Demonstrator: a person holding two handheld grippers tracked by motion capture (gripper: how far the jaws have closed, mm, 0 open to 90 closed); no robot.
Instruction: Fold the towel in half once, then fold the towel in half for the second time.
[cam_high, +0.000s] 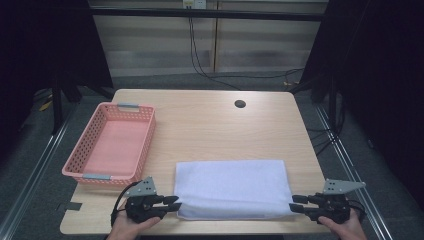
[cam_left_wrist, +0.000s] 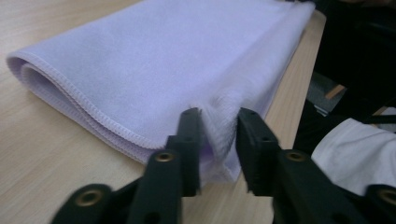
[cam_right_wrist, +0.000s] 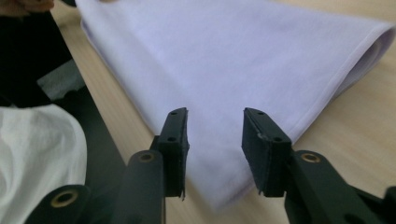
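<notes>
A folded pale lilac microfibre cloth (cam_high: 232, 188) lies flat on the light wooden bench (cam_high: 210, 125), near its front edge, with its long sides running left to right. The left claw (cam_high: 172, 203) sits at the cloth's front left corner. In the left gripper view its jaws stand apart with a small raised pucker of the cloth's corner (cam_left_wrist: 219, 126) between them — the pads are not pressing on it. The right claw (cam_high: 296, 203) sits at the front right corner; in the right gripper view its jaws are spread over that corner (cam_right_wrist: 215, 154), which lies flat between them, ungripped. An empty pink perforated plastic basket (cam_high: 75, 165) stands on the bench's left side, apart from the cloth.
</notes>
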